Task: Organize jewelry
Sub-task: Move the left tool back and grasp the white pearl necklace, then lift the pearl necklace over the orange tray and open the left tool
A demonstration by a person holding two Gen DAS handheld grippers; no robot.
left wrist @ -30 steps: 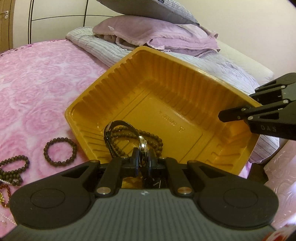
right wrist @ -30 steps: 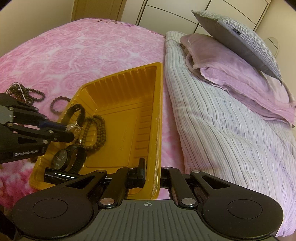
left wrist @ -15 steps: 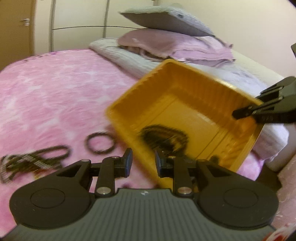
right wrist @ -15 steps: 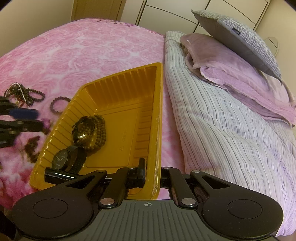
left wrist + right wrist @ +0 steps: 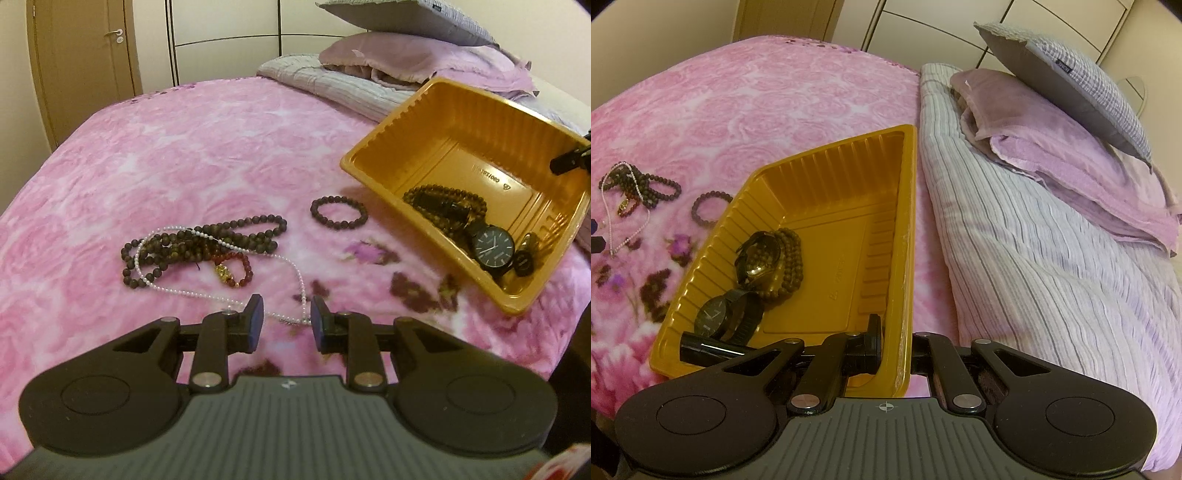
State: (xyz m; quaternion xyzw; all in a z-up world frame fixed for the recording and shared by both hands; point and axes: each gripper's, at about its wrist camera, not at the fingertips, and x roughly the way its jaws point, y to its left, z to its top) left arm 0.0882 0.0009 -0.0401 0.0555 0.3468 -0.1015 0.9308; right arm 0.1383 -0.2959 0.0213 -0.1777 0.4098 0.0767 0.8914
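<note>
Jewelry was found in two places. Inside the yellow tray, a dark-faced watch and a coil of brown beads were lying against the lower wall, together with a second watch seen from the right wrist view. On the pink blanket, a small bead bracelet was left just beside the tray, and further out a tangle of a long dark bead necklace, a pearl strand and a red bracelet was waiting. The tray rim was clamped by the right gripper, probably so that the tray was kept tilted and steady for loading. The left gripper was empty, its jaws parted, and was directed at the pearl strand, judged as the next piece to be collected.
</note>
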